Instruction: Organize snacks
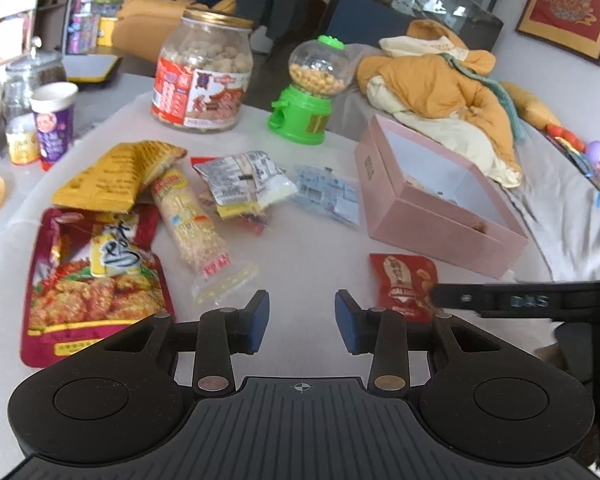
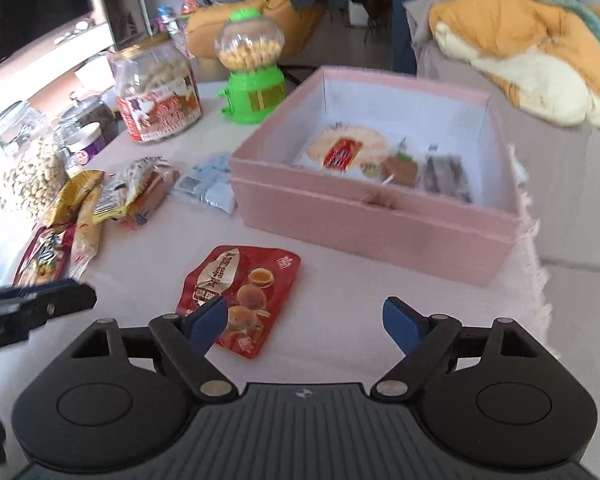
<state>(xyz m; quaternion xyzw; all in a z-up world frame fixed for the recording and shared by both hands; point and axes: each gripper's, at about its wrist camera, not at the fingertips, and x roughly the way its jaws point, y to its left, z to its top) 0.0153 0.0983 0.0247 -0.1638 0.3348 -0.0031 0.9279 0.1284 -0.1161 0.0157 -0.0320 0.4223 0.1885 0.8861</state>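
**Snack packets loose on table, both grippers empty**

Left gripper point(image 1: 302, 318) hovers over bare white tablecloth point(image 1: 300, 248), jaws partly apart, nothing between the blue pads. Right gripper point(image 2: 304, 322) has jaws spread wide, no grip; small red foil snack pouch point(image 2: 240, 296) lies flat on the cloth just under its left pad, not clamped. Open pink cardboard box point(image 2: 364, 216) sits beyond the pouch, a few wrapped snacks already inside. Pile of loose packets left of the box: big red fried-chicken bag point(image 1: 96, 284), yellow crinkled bag point(image 1: 116, 176), long clear cracker sleeve point(image 1: 192, 224), silver-grey packet point(image 1: 236, 184), pale blue packet point(image 1: 328, 196). Behind them stand a clear plastic jar with red label point(image 1: 202, 76) and a green gumball-style dispenser point(image 1: 306, 96).
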